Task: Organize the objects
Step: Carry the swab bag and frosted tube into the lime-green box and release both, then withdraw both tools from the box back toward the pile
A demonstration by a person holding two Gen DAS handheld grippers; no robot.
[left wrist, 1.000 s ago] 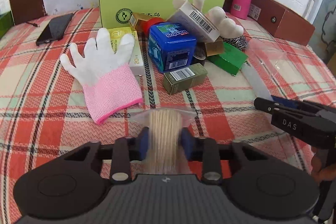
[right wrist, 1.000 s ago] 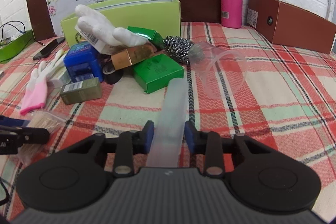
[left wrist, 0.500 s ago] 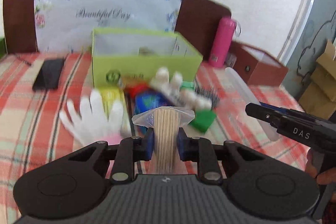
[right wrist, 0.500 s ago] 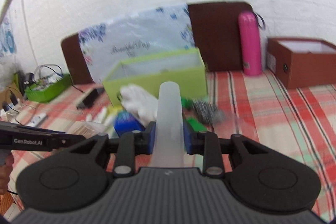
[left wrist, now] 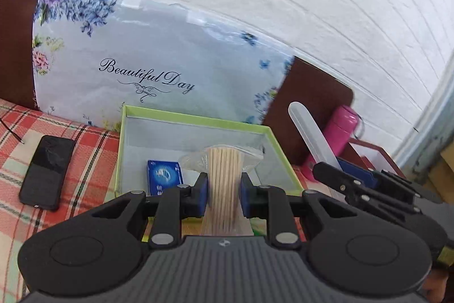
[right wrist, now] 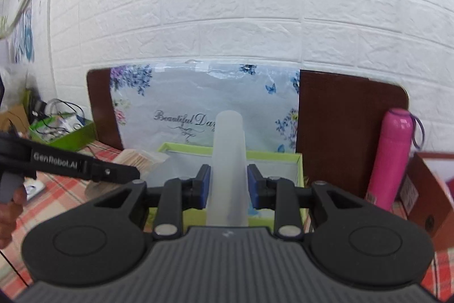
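Note:
My left gripper (left wrist: pixel 222 196) is shut on a clear bag of wooden toothpicks (left wrist: pixel 224 175) and holds it in the air at the front of the open green box (left wrist: pixel 198 122). A small blue packet (left wrist: pixel 164 175) lies inside the box. My right gripper (right wrist: pixel 228 186) is shut on a frosted white plastic tube (right wrist: pixel 228 155) and holds it raised in front of the same green box (right wrist: pixel 286 156). The tube also shows in the left wrist view (left wrist: pixel 312 135), right of the box. The toothpick bag shows in the right wrist view (right wrist: pixel 142 158).
A black phone (left wrist: pixel 46 171) lies on the checked cloth left of the box. A floral "Beautiful Day" bag (left wrist: pixel 147 67) stands behind it. A pink bottle (right wrist: pixel 393 155) and a brown box (right wrist: pixel 425 189) stand at the right. A green tray with cables (right wrist: pixel 62 129) is far left.
Both grippers have risen from the tabletop and moved forward to the green box, each still holding its object. The pile of objects has dropped out of view.

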